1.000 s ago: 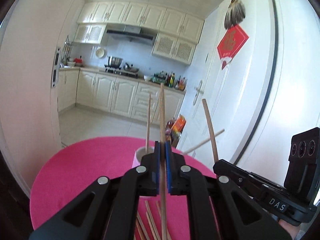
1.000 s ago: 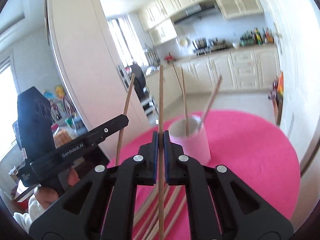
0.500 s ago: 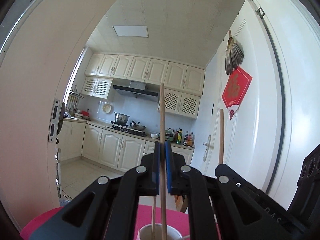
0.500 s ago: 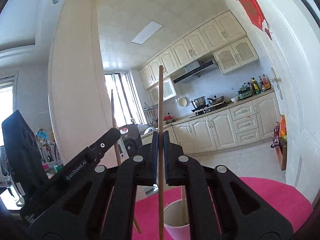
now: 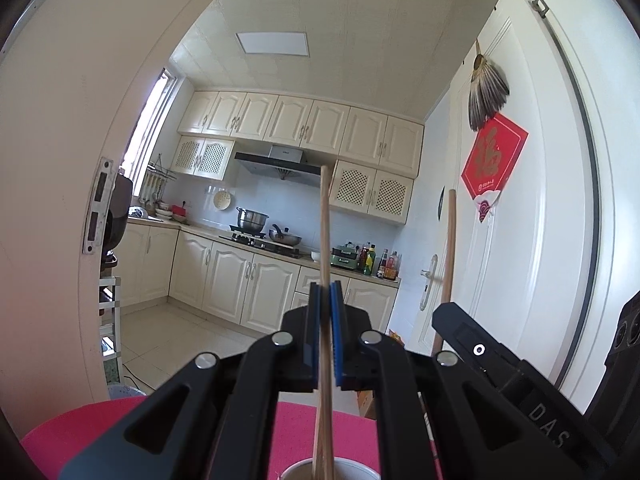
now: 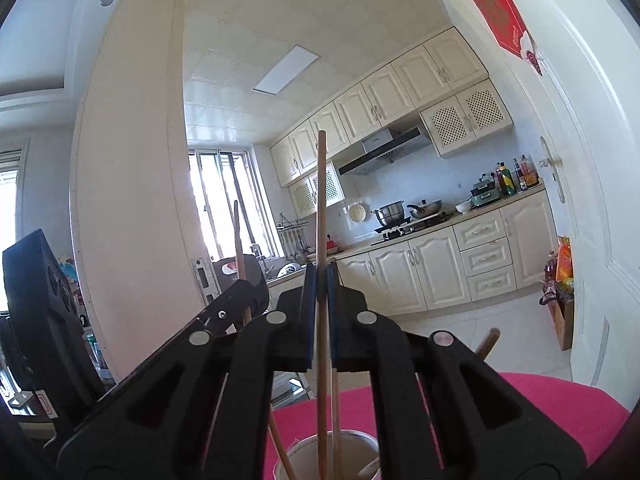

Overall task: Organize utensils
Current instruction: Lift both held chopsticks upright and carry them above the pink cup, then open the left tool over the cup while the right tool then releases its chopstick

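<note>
My left gripper [image 5: 325, 292] is shut on a wooden chopstick [image 5: 325, 224], held upright, its lower end over the white cup [image 5: 352, 470] at the bottom edge. My right gripper [image 6: 319, 276] is shut on another wooden chopstick [image 6: 320, 200], upright, its lower end reaching into the cup [image 6: 360, 446], which holds several more chopsticks [image 6: 336, 412]. The right gripper [image 5: 500, 356] and its chopstick [image 5: 450, 248] show at the right of the left wrist view. The left gripper [image 6: 224, 320] shows at the left of the right wrist view.
The cup stands on a round pink table [image 6: 560, 404], also in the left wrist view [image 5: 80, 428]. A white door [image 5: 520, 240] is close on the right. A kitchen with cream cabinets [image 5: 232, 276] lies beyond a doorway.
Both grippers tilted up and moved over the cup with their chopsticks. The loose chopsticks on the table have dropped out of view.
</note>
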A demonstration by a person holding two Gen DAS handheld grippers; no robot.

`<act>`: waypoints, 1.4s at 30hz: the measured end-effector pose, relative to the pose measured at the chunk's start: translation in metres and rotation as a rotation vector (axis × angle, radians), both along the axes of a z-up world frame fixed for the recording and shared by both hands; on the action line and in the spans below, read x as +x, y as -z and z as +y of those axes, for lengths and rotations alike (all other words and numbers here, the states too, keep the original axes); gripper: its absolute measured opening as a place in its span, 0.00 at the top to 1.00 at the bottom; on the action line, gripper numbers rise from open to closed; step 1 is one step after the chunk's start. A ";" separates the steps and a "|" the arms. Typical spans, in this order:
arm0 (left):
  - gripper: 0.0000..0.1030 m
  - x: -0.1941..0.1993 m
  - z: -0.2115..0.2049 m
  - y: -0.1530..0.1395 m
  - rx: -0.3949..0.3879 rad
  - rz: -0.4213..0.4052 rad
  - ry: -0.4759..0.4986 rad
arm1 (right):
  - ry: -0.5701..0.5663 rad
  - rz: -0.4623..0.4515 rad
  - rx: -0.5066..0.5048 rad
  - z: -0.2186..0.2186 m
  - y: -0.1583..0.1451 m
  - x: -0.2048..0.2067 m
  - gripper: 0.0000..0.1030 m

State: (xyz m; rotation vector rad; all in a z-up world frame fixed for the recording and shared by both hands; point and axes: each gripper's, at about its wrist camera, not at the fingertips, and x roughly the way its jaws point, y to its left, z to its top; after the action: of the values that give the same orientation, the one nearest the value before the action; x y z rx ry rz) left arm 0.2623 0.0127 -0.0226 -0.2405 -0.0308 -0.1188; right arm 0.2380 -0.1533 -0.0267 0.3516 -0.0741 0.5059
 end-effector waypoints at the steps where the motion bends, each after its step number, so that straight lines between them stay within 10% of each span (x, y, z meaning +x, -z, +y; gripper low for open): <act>1: 0.94 0.001 0.000 0.001 -0.002 0.008 0.004 | 0.001 0.000 -0.004 0.001 0.000 0.000 0.95; 32: 0.65 -0.018 0.008 -0.007 0.039 0.088 -0.023 | 0.009 0.092 -0.091 0.005 -0.002 -0.012 0.93; 38: 0.59 -0.036 0.009 -0.016 0.049 0.085 -0.039 | 0.045 0.085 -0.086 -0.003 -0.010 -0.027 0.57; 42: 0.56 -0.052 0.012 -0.021 0.052 0.089 -0.048 | 0.066 0.079 -0.083 -0.009 -0.016 -0.041 0.57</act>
State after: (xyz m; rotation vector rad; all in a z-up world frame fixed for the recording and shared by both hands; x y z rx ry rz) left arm 0.2100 0.0244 -0.0011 -0.1930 0.0548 -0.0613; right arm 0.1969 -0.1623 -0.0104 0.2864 0.0118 0.4285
